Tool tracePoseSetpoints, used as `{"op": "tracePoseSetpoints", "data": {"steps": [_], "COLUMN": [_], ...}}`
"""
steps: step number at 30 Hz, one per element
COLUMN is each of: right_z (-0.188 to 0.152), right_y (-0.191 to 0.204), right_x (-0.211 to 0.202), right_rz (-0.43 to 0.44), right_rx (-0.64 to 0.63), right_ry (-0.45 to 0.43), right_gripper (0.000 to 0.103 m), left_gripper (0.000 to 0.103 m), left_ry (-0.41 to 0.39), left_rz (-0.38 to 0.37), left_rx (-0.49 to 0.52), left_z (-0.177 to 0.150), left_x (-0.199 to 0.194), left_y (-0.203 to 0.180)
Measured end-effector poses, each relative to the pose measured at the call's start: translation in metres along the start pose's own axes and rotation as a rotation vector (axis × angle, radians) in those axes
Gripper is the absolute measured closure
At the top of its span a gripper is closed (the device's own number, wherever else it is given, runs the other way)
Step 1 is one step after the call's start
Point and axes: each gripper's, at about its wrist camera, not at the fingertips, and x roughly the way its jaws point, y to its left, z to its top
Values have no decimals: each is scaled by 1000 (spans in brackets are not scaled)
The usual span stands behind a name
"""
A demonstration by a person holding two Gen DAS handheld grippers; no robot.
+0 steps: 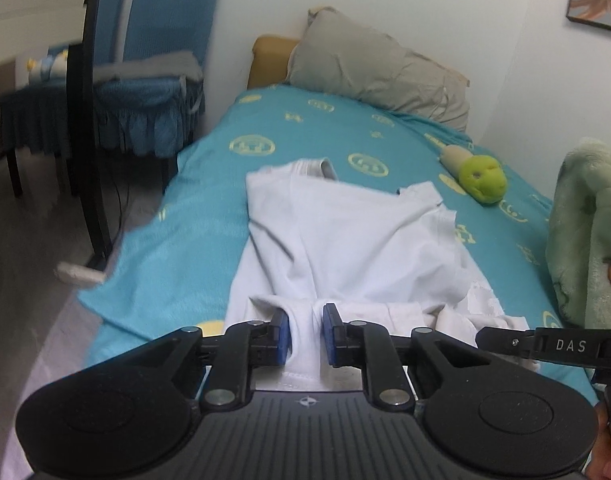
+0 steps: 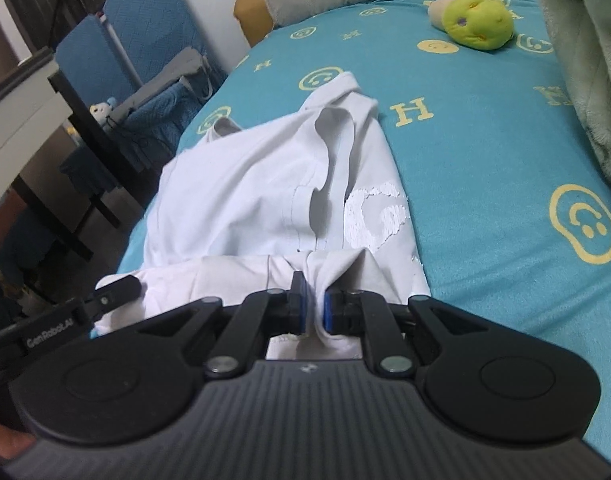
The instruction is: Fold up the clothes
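A white T-shirt [image 1: 345, 232] lies on the teal bed sheet [image 1: 209, 208], partly folded, with its near hem doubled back toward me. My left gripper [image 1: 306, 320] sits at that hem; its blue pads stand slightly apart with a loose fold of cloth between them. In the right wrist view the shirt [image 2: 245, 200] shows a white embroidered patch. My right gripper [image 2: 314, 300] is shut on a pinched ridge of the hem. The two grippers are side by side at the shirt's near edge, and each one's finger shows at the edge of the other's view.
A green plush toy [image 1: 481, 178] lies on the bed beyond the shirt, right of it. A grey pillow [image 1: 377, 72] leans at the head. A pale green blanket [image 1: 589, 232] is heaped on the right. Blue-covered chairs [image 1: 145, 80] and a dark table stand left of the bed.
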Motion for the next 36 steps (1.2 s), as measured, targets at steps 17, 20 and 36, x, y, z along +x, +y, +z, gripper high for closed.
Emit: {"op": "tracePoseSetpoints", "data": {"steps": [17, 20, 36], "right_z": [-13, -23, -56], "right_y": [16, 23, 33], "right_x": [-105, -130, -171], "right_rz": [-33, -41, -38], "right_rx": [6, -42, -98], "right_ry": [-218, -239, -290], "right_gripper": [11, 11, 11], "left_gripper": [6, 2, 0], "left_ry": [-214, -240, -217], "left_rz": [3, 13, -2], "left_rx": [108, 125, 134], "left_z": [-9, -16, -50], "left_x": [-131, -154, -190], "left_y": [-39, -42, -51]}}
